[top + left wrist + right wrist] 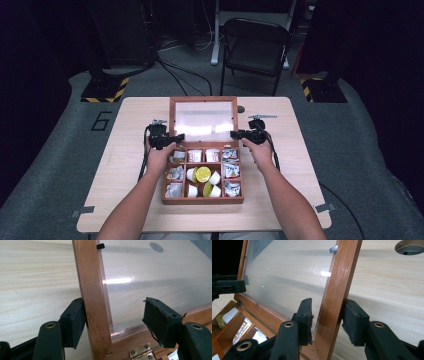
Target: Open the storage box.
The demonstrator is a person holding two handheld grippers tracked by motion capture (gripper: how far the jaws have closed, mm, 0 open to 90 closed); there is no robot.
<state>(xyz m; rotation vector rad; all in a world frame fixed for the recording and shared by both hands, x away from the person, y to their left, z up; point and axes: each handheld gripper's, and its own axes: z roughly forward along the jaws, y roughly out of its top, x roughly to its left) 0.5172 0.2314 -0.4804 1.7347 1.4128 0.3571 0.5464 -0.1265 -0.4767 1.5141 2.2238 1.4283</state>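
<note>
A wooden compartment box (202, 201) sits mid-table, its clear-panelled lid (203, 99) standing open and leaning back. Small creamer cups (202, 174) and packets (230, 170) fill the compartments. My left gripper (177, 137) is at the lid's left rail (92, 290). In the left gripper view (112, 302) one pad touches the rail's outer edge while the other stands well apart over the panel. My right gripper (235, 134) is at the lid's right rail (339, 277). There the jaws (327, 302) sit close against both sides of the rail, low near the hinge side.
A brass hinge (141, 352) joins lid and box. A round hole (409, 246) lies in the table (300, 165) behind the lid's right corner. A folding chair (255, 47) and floor cables stand beyond the far edge. Bare tabletop flanks the box.
</note>
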